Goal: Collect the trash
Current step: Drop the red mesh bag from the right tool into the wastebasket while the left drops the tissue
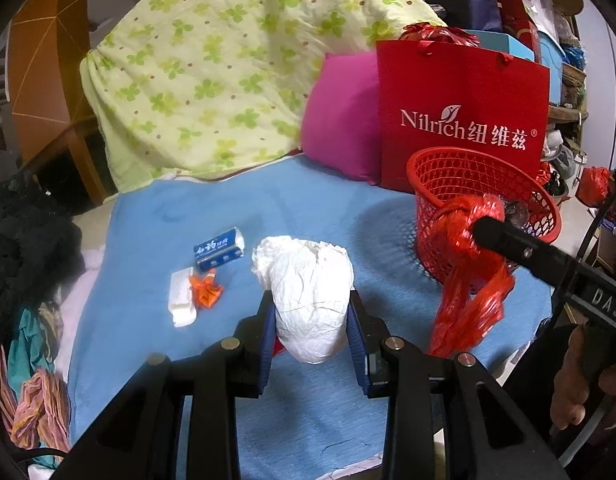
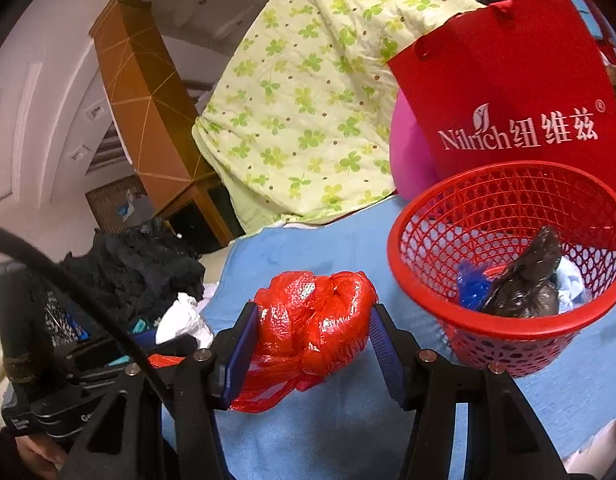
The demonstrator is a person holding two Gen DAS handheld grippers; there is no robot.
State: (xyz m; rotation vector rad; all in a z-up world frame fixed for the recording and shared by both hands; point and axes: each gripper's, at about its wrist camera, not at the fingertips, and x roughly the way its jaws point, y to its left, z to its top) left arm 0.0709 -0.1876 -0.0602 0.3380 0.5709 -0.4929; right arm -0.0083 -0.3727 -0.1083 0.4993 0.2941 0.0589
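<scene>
A crumpled white paper wad [image 1: 310, 300] sits upright, pinched between two blue pads above the blue bedsheet, while a knotted red plastic bag [image 2: 312, 320] is pinched likewise, its loose tail hanging, just beside the red mesh basket [image 2: 504, 320]. The basket stands upright holding a dark bag [image 2: 526, 280], blue plastic and pale paper. A blue-and-white packet [image 1: 219, 249], an orange scrap [image 1: 205, 289] and a white wrapper [image 1: 181, 298] lie close together on the sheet.

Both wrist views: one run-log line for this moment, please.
left gripper: shut on white wad | right gripper: shut on red bag | red basket: holds trash | bed: three scraps left
</scene>
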